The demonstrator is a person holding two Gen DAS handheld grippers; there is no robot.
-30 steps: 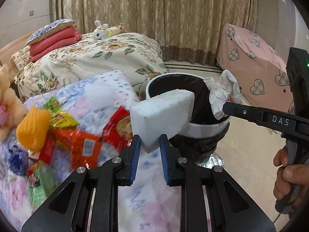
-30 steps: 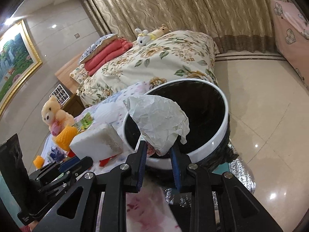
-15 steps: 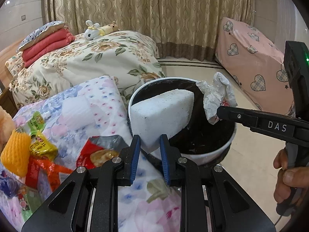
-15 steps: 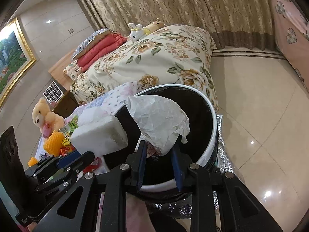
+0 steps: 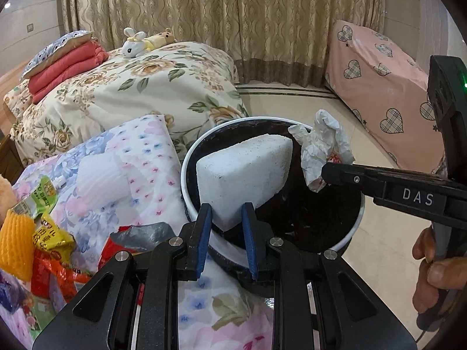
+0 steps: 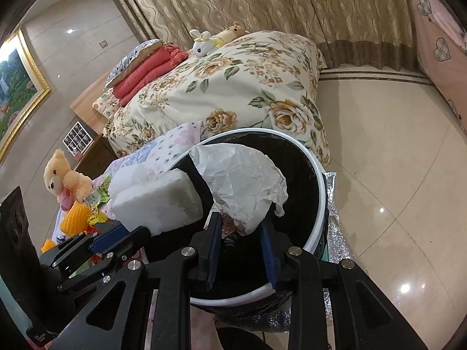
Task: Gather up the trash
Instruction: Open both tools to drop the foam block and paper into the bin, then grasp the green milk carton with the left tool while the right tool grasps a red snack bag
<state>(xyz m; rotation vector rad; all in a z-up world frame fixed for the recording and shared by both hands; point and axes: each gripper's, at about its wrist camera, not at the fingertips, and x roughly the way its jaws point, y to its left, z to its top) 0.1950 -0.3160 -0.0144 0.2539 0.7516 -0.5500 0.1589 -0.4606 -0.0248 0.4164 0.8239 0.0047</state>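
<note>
A white-rimmed bin with a black liner stands on the floor beside the floral-clothed surface. My left gripper is shut on a white foam block, which hangs over the bin's near-left edge. My right gripper is shut on a crumpled white paper above the bin's dark opening. In the left wrist view that paper sits at the tip of the right gripper's finger. The right wrist view shows the foam block and left gripper at lower left.
Snack wrappers and an orange foam net lie on the floral cloth at left. A bed with a flowered quilt stands behind, a pink heart-print cover at right. A teddy bear sits left. Glossy tile floor lies right.
Both grippers have moved forward toward the bin. The foam block and the paper, earlier near its rim, now hang over its opening. The wrappers have slid toward the left edge.
</note>
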